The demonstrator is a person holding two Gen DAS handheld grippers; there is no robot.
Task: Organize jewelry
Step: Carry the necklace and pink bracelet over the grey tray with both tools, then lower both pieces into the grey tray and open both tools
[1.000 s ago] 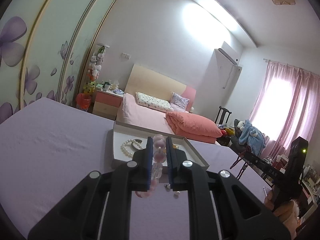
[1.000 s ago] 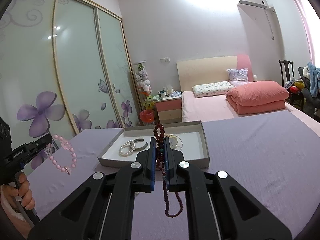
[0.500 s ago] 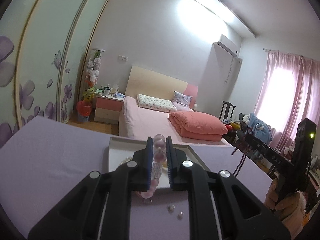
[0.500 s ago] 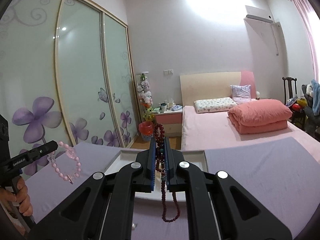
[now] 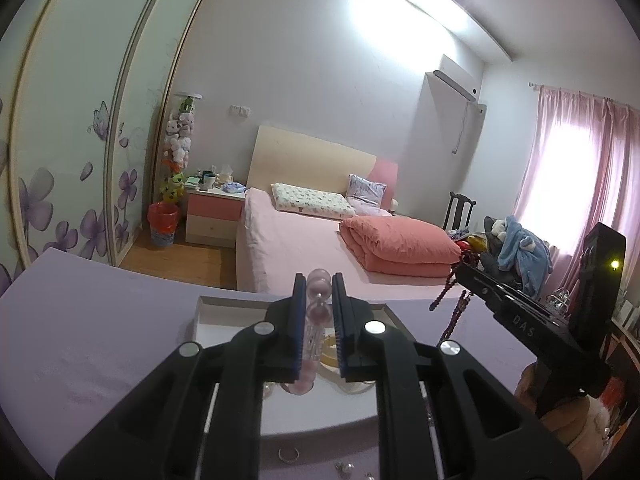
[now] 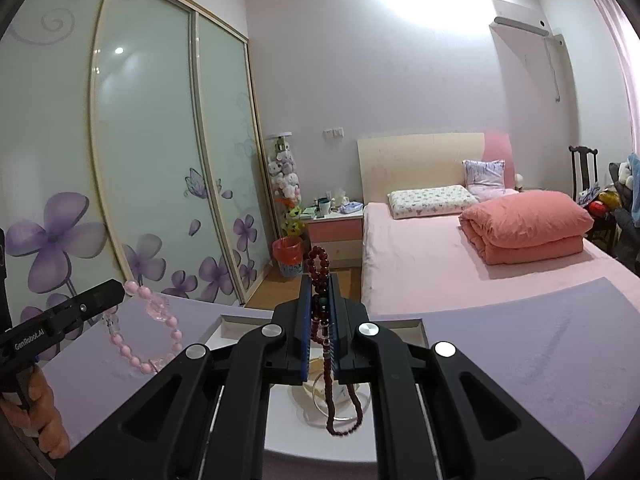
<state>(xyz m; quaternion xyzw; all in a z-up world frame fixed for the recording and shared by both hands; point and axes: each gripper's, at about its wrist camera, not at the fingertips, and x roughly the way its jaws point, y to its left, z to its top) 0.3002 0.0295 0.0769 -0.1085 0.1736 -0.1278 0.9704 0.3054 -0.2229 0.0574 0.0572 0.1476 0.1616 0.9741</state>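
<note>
My left claw [image 5: 319,280] clamps pink bracelet [image 5: 314,334], frame centre; right claw [image 6: 320,280] clamps red beads [image 6: 320,312], over box [image 6: 416,326].

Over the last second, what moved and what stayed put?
Both grippers advanced toward the white tray, which now sits beneath them. Nothing was grabbed or released: the left gripper stays shut on the pink bracelet, the right gripper on the dark red bead strand.
</note>
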